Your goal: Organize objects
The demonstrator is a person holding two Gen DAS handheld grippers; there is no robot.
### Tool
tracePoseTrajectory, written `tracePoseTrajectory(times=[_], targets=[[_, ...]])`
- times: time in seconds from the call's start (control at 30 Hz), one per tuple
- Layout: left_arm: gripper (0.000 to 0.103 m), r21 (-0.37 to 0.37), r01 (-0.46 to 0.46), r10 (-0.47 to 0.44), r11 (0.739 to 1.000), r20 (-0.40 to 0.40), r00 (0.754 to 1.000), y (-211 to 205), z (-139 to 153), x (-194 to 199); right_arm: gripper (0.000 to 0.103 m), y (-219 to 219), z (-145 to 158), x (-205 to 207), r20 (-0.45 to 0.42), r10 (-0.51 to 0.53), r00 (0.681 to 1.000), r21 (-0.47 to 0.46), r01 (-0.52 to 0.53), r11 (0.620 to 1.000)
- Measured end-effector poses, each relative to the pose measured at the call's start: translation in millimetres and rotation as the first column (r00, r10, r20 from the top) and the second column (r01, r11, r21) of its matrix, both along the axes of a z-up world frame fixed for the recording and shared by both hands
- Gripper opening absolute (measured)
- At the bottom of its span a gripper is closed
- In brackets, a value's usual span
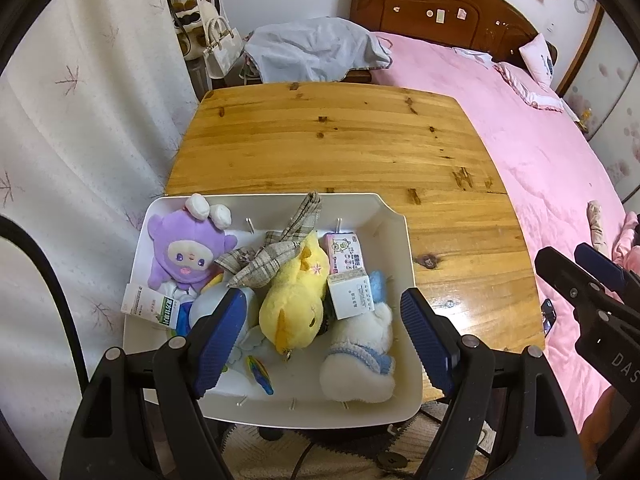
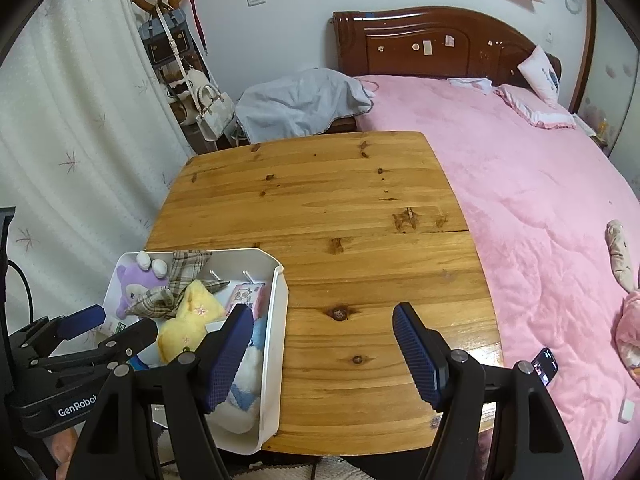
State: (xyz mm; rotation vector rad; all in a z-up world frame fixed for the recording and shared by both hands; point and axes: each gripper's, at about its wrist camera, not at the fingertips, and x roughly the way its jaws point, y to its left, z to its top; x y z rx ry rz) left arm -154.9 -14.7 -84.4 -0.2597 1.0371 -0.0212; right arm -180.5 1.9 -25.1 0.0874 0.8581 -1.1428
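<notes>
A white bin [image 1: 400, 240] sits at the near left corner of the wooden table [image 1: 340, 140]. It holds a purple plush [image 1: 186, 250], a plaid bow [image 1: 260, 258], a yellow plush [image 1: 294, 304], a white plush [image 1: 360, 354], a pink box [image 1: 346, 252], a white box [image 1: 352, 294] and a green-white box [image 1: 150, 306]. My left gripper [image 1: 324, 340] is open and empty above the bin's near side. My right gripper [image 2: 322, 354] is open and empty above the bare table, right of the bin [image 2: 276, 320]. The yellow plush [image 2: 188, 320] shows there too.
A pink bed [image 2: 540, 200] runs along the table's right side, with a phone [image 2: 545, 364] near its edge and a dark wooden headboard [image 2: 440, 40]. White curtains [image 2: 72, 140] hang on the left. Handbags [image 2: 210, 112] hang at the back left.
</notes>
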Motion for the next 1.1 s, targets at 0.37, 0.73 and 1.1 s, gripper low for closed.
tracePoseTrajectory(times=[0.37,0.73,1.1], targets=[[0.082,0.004,0.012,-0.012,1.000,0.002,1.000,0.3,2.3,-1.3,0.073,-0.6,0.5,1.1,-0.020,0.013,1.000,0.020,-0.012,1.000],[0.082,0.006,0.013,-0.013,1.000,0.010,1.000,3.8,4.3,-2.1,0.073,0.6,-1.0,6.0,-0.027,0.024,0.999,0.023,-0.023,0.999],[0.082,0.004,0.025,-0.025,1.000,0.010,1.000,6.4,4.1,-2.7,0.073,0.0,-2.5,7.6,-0.031,0.024,0.999,0.038,-0.023,0.999]])
